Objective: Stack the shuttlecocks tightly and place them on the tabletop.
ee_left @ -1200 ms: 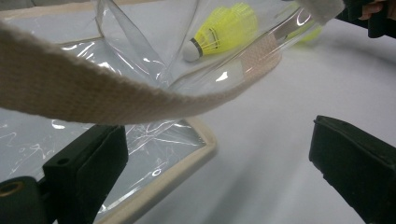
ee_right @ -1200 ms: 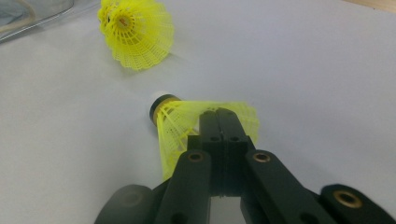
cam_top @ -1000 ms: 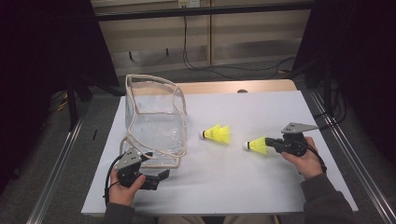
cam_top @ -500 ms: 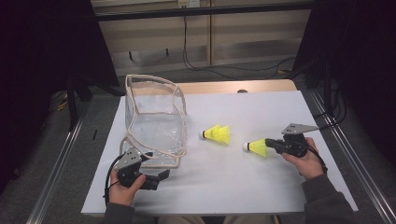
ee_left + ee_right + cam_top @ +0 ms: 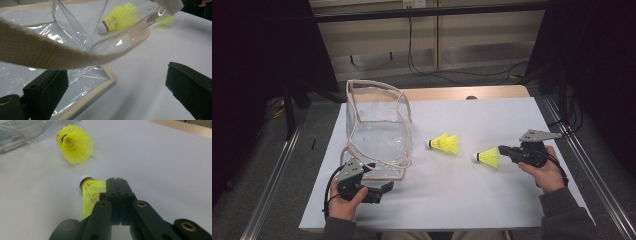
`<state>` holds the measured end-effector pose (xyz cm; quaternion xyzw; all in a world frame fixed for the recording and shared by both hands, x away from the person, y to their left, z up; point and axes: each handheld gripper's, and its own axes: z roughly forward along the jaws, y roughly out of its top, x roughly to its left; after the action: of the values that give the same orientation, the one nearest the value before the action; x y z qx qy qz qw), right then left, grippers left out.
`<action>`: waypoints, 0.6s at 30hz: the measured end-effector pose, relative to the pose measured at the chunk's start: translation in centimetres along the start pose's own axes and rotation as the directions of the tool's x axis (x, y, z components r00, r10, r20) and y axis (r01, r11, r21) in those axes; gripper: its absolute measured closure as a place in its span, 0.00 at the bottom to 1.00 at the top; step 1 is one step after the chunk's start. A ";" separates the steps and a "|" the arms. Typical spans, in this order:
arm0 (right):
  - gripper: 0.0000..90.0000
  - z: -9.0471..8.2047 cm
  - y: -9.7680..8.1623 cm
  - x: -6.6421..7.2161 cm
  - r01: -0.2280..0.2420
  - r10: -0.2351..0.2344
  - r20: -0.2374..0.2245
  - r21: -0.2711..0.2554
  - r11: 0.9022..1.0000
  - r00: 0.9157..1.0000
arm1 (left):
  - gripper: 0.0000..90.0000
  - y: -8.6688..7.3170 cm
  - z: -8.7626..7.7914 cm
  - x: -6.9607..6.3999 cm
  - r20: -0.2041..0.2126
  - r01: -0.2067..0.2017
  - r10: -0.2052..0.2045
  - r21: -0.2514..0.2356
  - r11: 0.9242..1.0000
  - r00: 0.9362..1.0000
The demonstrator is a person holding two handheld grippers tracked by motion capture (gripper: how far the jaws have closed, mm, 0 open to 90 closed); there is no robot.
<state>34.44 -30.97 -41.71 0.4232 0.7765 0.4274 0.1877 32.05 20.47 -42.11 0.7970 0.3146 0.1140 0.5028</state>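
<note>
- Right hand-held gripper (image 5: 504,150) is clamped on the skirt of a yellow shuttlecock (image 5: 488,157), low over the surface (image 5: 492,200).
- Left hand-held gripper (image 5: 384,189), jaws apart, waits beside the clear bag (image 5: 377,130).
- Better: hold the bag's mouth wide, then carry the shuttlecock in cork-first without crushing its skirt.

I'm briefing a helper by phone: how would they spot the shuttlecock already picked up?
Start at the clear bag standing on the white table's left. Two yellow shuttlecocks lie to its right. The farther one is pinched by its skirt in the right tongs; the loose shuttlecock is untouched.
</note>
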 end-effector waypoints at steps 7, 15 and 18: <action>0.90 -0.6 0.7 0.7 0.002 -0.002 -0.013 -0.031 1.000 1.000 | 0.05 0.0 0.0 0.0 0.000 0.001 -0.001 -0.004 1.000 1.000; 0.60 0.0 0.9 1.9 -0.009 0.007 -0.055 -0.031 0.999 0.998 | 0.05 0.0 0.0 0.0 -0.001 0.005 -0.005 -0.004 1.000 1.000; 0.50 0.2 0.8 2.0 -0.030 0.029 -0.051 -0.034 0.999 0.998 | 0.05 0.0 0.0 0.0 0.000 0.004 -0.004 -0.003 1.000 1.000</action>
<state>33.81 -28.98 -41.07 0.4202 0.7671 0.4543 0.1691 32.05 20.51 -42.12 0.7955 0.3161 0.1133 0.5044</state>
